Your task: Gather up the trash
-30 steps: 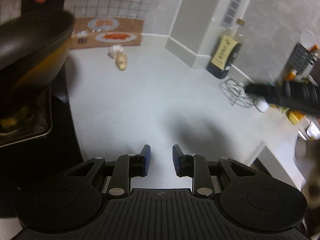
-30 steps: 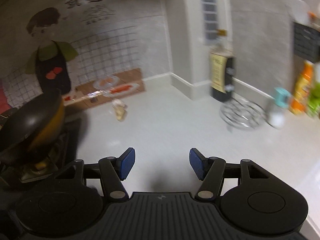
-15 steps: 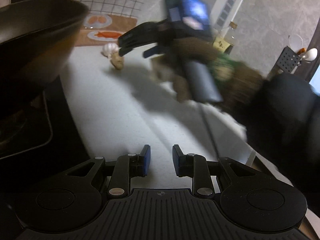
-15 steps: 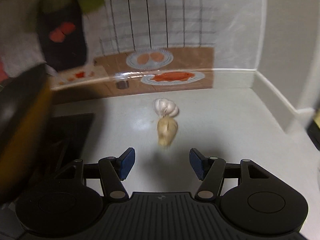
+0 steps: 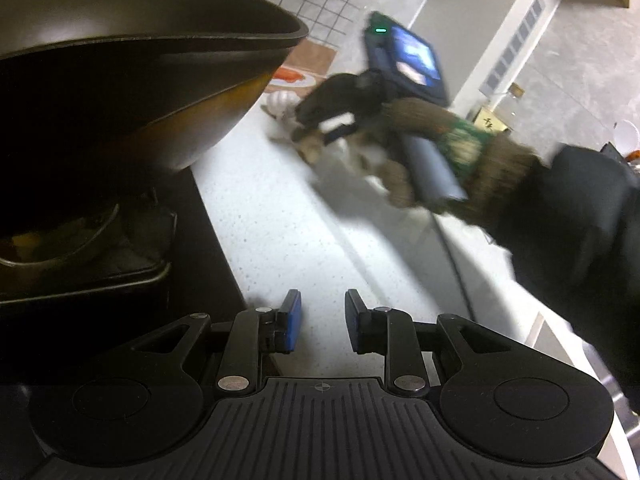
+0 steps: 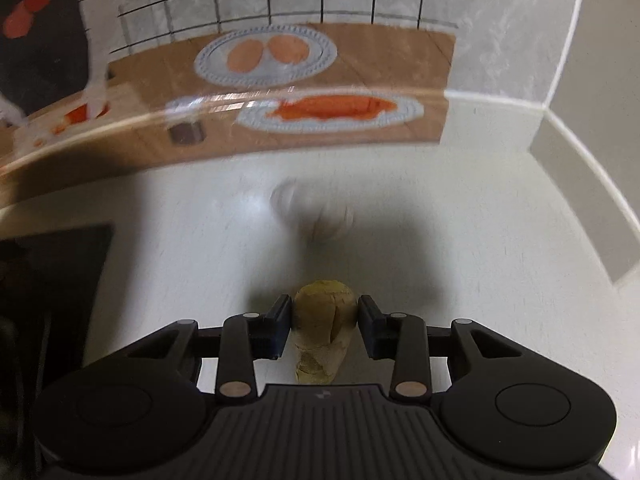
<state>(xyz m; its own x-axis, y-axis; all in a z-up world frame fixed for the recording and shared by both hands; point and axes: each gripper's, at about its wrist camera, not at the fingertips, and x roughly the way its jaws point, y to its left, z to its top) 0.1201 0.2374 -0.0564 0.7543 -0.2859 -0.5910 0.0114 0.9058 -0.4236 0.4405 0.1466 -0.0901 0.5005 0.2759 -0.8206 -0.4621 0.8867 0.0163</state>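
A knobbly tan piece of ginger [image 6: 324, 320] lies on the white counter [image 6: 460, 280] between the fingers of my right gripper [image 6: 325, 310]. The jaws are closing, and thin gaps still show between the pads and the ginger. Just beyond it sits a blurred white garlic bulb [image 6: 316, 216]. In the left wrist view the right gripper [image 5: 316, 124], held by a hand in a brown knitted glove [image 5: 500, 160], reaches down to the ginger [image 5: 310, 150] beside the garlic [image 5: 282, 100]. My left gripper [image 5: 323, 312] hovers over the near counter, open with nothing between its fingers.
A large black wok [image 5: 120, 80] sits on the stove [image 5: 80, 264] at the left, its rim overhanging the counter. A picture backsplash [image 6: 304, 92] closes the far side. A dark sauce bottle [image 5: 494, 120] stands by the corner wall at the right.
My right gripper swept across the counter to the far corner, dropped over the ginger and narrowed its jaws around it. The left gripper drifted toward the wok, its opening unchanged.
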